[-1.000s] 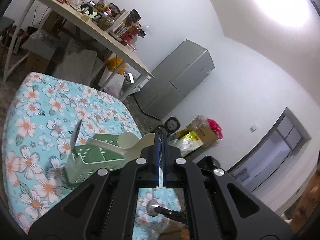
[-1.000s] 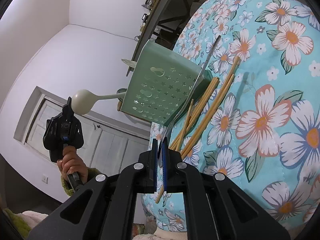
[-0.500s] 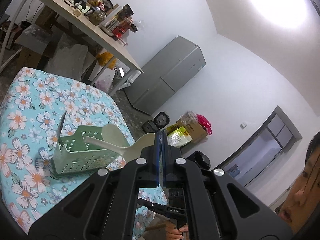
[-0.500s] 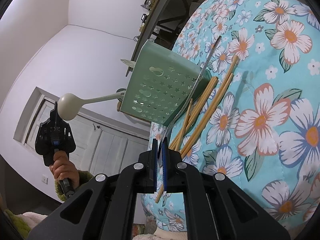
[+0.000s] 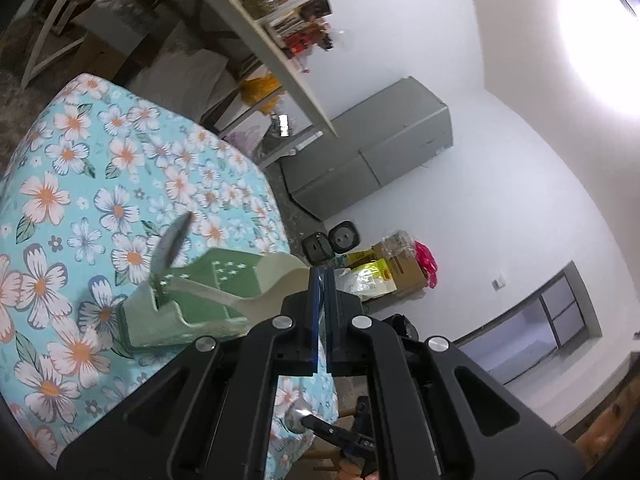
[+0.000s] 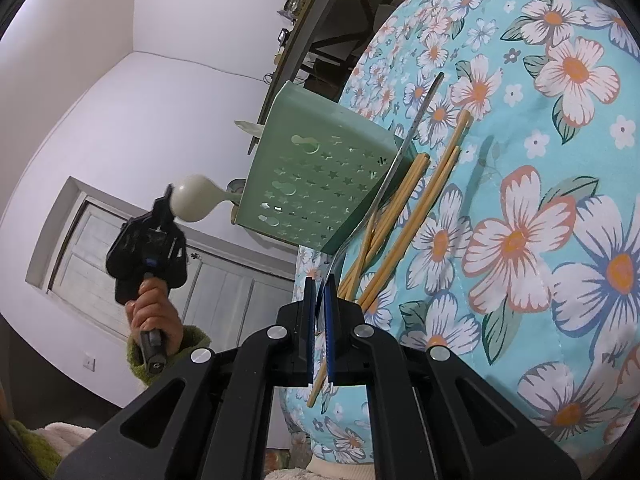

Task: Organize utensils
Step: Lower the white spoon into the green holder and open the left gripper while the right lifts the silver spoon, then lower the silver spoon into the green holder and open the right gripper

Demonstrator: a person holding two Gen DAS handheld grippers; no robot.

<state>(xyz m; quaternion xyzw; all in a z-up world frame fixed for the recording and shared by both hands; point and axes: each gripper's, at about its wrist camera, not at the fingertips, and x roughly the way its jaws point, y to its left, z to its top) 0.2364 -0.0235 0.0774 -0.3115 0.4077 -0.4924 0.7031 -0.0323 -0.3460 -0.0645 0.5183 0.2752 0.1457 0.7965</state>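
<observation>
Both claws clamped: left claw (image 5: pixel 319 280) grips ladle (image 5: pixel 276 276), right claw (image 6: pixel 319 292) spoon (image 6: pixel 384 188).

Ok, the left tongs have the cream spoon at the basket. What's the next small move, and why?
Probably ease the left tongs toward the green basket. They grip the cream spoon by its bowl. Its handle is already inside the basket, but the bowl hangs well outside. The right tongs are shut on the metal spoon.

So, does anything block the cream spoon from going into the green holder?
Nothing visible does. The left claw grips the cream spoon by its bowl, and its handle already reaches into the green holder, beside the metal utensil.
</observation>
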